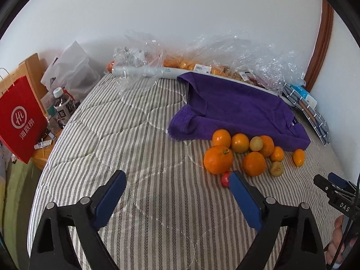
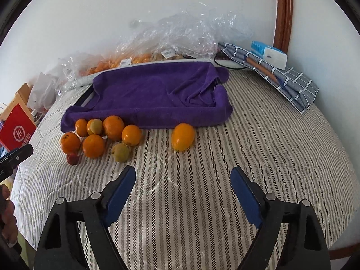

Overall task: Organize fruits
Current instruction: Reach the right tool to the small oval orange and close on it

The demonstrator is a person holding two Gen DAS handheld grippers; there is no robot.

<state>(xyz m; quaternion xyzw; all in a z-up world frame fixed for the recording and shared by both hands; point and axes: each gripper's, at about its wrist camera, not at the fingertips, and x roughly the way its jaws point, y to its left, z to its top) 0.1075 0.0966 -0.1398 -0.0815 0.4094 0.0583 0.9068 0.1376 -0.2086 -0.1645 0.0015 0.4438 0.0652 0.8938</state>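
Note:
Several oranges (image 1: 217, 159) (image 2: 113, 127) lie clustered on a striped bedspread (image 1: 139, 135) in front of a purple towel (image 1: 236, 110) (image 2: 157, 94). Two yellow-green fruits (image 1: 276, 168) (image 2: 121, 152) and a small red fruit (image 1: 225, 179) (image 2: 72, 158) lie among them. One orange (image 2: 183, 136) (image 1: 298, 157) lies apart to the right. My left gripper (image 1: 177, 180) is open and empty, its right finger beside the red fruit. My right gripper (image 2: 183, 176) is open and empty, just short of the lone orange.
Clear plastic bags (image 1: 225, 51) (image 2: 180, 36) with more fruit lie along the wall. A folded checked cloth with a tissue pack (image 2: 270, 67) lies at the back right. A red paper bag (image 1: 20, 121) and bottles (image 1: 63, 105) stand left of the bed.

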